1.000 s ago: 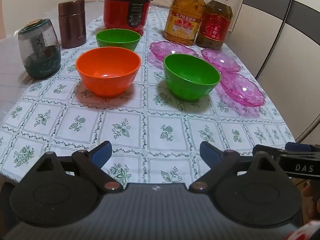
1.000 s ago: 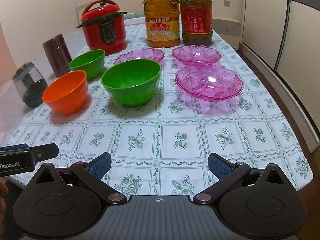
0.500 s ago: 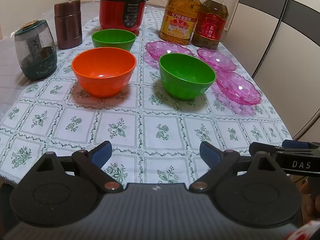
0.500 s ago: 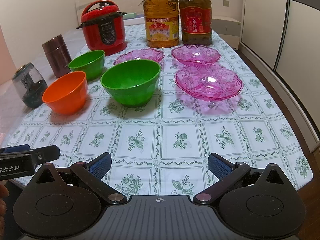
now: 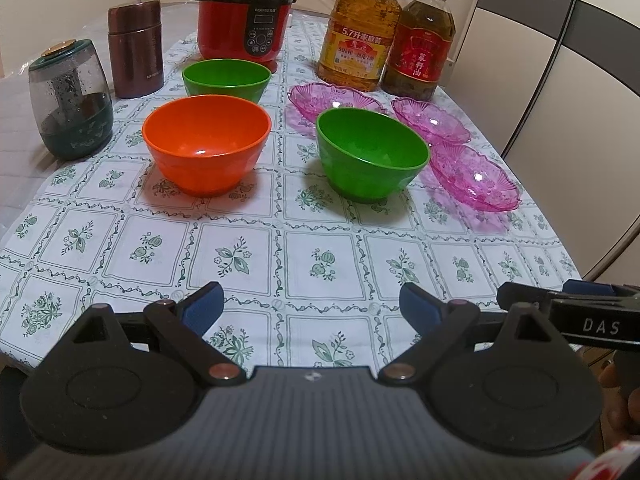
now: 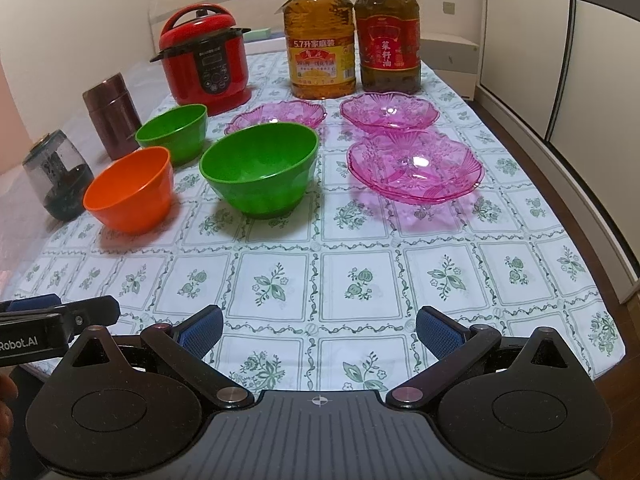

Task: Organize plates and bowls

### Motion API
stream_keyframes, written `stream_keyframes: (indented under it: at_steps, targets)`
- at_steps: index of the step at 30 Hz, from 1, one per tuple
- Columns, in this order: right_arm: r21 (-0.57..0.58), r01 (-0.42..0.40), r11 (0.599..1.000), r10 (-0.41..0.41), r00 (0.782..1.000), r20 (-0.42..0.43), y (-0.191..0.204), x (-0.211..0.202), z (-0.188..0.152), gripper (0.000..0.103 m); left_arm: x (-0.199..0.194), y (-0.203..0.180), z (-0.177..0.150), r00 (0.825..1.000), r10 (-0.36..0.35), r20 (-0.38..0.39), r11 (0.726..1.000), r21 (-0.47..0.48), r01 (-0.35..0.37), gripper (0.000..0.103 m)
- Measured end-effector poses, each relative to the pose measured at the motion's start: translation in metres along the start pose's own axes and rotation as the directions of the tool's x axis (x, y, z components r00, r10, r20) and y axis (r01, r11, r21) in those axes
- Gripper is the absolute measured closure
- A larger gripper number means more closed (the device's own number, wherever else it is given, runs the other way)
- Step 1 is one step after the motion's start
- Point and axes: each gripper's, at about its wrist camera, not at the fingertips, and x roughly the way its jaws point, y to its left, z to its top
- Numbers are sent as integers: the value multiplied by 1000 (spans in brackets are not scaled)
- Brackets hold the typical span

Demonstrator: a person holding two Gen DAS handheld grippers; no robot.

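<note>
On the flowered tablecloth (image 5: 320, 264) stand an orange bowl (image 5: 206, 142), a green bowl (image 5: 372, 152) to its right and a second green bowl (image 5: 226, 80) behind it. Three pink glass plates (image 5: 336, 100) (image 5: 430, 120) (image 5: 476, 178) lie on the right, apart from one another. My left gripper (image 5: 312, 306) is open over the near edge, well short of the bowls. My right gripper (image 6: 320, 326) is open too and holds nothing. It faces the near green bowl (image 6: 260, 168) and the closest pink plate (image 6: 414, 166). The orange bowl (image 6: 128, 190) sits to the left.
A red cooker (image 5: 244, 12) and two big oil bottles (image 5: 358, 36) (image 5: 422, 44) stand at the back. A brown flask (image 5: 136, 48) and a dark glass jar (image 5: 70, 100) stand at the left. The table's right edge (image 6: 600, 280) drops to the floor beside wardrobe doors (image 6: 560, 40).
The left wrist view has shifted slightly. Nothing on the table has moved, and both grippers stay open.
</note>
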Motion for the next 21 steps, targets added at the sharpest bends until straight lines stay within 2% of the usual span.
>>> stream_keyframes:
  at_steps: [21]
  targets:
    - [3,-2,1000,2,1000,0,0,0,-1,1,-1,-2,-1,1000,-8,2,1000,-2,8,10]
